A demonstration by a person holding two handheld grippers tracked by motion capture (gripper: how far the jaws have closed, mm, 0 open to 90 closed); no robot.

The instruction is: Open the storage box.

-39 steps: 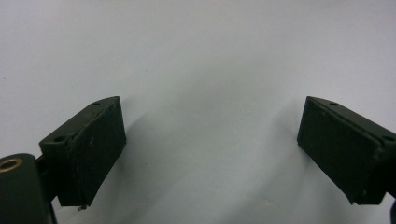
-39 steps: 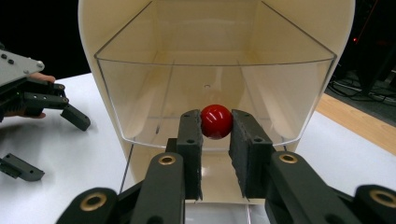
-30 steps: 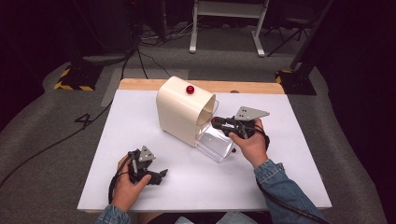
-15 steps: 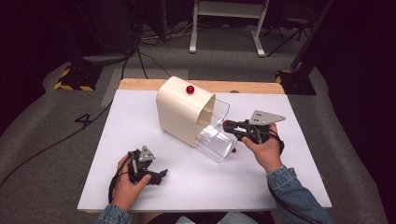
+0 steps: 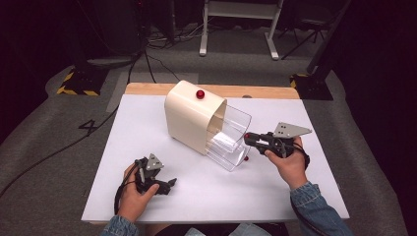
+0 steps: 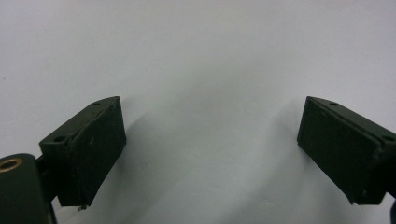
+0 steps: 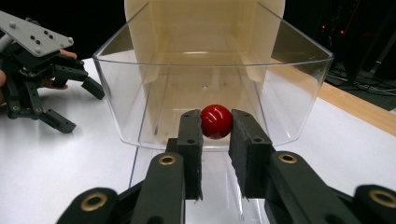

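While the clear plastic drawer [image 7: 210, 93] stands pulled partway out of its cream-coloured, round-topped plastic housing [image 5: 189, 115], nothing lies inside it: in the right gripper view its see-through walls and floor are bare, with the cream interior of the housing visible behind; a small glossy red ball knob [image 7: 216, 121] sits on the drawer's front wall, and the right gripper [image 7: 215, 140] has its two black jaws pressed against either side of that knob, narrowly set and holding it; a second red knob [image 5: 200, 94] sits on top of the housing in the high view; I can read no brand, label or writing on the housing or the drawer. The drawer is transparent with rounded corners and a slightly flared rim, reflections running across its floor; it juts from the housing towards the right side of the white table [image 5: 147, 128], the housing near the table's middle. In the high view the right gripper [image 5: 247, 138] meets the drawer's outer end, a hand wrapped around its body. The left gripper [image 6: 210, 149] has its jaws spread wide over bare white tabletop with nothing between them; in the high view it [image 5: 169, 183] rests near the table's front edge, well apart from the drawer.
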